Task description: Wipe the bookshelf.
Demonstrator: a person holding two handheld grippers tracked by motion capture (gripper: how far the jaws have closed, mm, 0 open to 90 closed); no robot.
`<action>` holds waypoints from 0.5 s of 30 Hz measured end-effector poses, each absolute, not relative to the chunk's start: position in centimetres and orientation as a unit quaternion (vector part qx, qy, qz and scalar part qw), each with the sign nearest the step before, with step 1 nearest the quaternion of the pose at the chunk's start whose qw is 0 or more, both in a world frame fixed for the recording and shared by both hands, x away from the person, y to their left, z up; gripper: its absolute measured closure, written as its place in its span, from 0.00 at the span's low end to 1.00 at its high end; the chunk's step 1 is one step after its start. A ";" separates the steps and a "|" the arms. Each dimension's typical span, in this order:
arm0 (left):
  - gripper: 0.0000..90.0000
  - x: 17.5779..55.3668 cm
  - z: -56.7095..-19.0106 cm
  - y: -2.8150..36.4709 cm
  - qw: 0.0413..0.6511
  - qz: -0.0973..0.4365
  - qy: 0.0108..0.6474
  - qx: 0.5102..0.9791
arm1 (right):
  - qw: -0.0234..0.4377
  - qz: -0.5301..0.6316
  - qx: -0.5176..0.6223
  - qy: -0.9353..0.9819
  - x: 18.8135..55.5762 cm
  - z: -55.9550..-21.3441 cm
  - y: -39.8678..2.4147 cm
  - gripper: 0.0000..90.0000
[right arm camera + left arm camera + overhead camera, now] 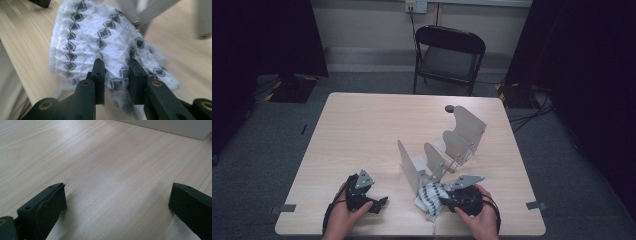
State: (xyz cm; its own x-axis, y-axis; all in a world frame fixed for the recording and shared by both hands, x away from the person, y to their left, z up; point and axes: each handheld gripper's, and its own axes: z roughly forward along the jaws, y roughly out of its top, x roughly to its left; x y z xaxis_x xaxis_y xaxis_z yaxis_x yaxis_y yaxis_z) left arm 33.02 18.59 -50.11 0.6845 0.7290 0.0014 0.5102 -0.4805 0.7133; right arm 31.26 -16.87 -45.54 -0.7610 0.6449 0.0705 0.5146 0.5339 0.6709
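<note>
cloth: white cloth with dark diamonds (100, 42), bunched near the table's (362, 130) front edge, right of centre, touching the grey rack's (452, 145) nearest divider.
right gripper: right gripper (116, 75) pinches a fold of it, jaws narrow.
left gripper: left gripper (117, 202) rests near the front edge, jaws wide, empty.
advice: I'd keep the pinch firm and clear the divider.

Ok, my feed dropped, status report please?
Right gripper shut on patterned cloth. Left gripper open over bare table. Grey rack close behind cloth.
</note>
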 end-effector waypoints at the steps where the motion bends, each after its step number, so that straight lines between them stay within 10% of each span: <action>1: 0.01 33.0 -50.1 18.6 0.354 0.154 0.366 0.847 | 0.096 0.351 0.333 0.870 31.2 -45.2 -17.1 0.78; 15: 0.01 33.0 -50.1 18.5 0.355 0.155 0.370 0.845 | 0.155 0.385 0.330 0.848 32.9 -38.7 -19.5 0.78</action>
